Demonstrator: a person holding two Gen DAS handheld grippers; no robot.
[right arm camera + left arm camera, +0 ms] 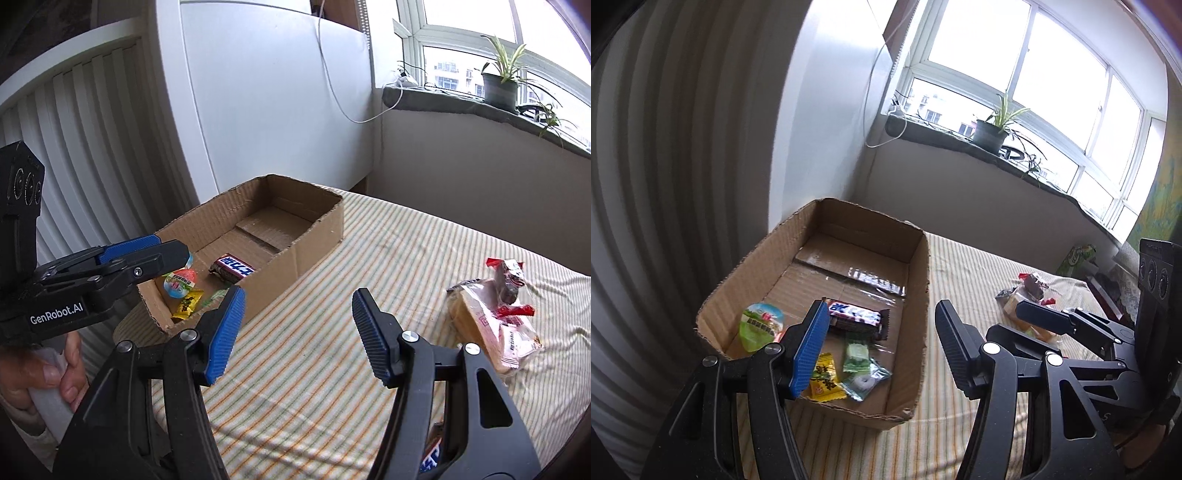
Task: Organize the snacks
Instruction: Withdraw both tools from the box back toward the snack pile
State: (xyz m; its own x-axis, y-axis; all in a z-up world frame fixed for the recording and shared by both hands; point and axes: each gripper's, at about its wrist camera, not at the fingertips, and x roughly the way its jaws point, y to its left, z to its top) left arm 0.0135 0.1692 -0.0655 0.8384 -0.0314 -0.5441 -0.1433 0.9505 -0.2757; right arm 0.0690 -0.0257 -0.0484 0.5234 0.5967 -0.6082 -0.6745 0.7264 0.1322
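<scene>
A cardboard box lies on the striped cloth. In it are a green jelly cup, a dark chocolate bar, a yellow candy and two green candies. My left gripper is open and empty over the box's near right wall. It shows in the right wrist view above the box's near end. My right gripper is open and empty above the cloth. Packaged cakes and wrapped sweets lie to the right.
The striped cloth covers the surface. A white radiator and a white cabinet stand behind the box. A windowsill with a potted plant is at the back. A green package lies at the far right. A blue wrapper shows below my right gripper.
</scene>
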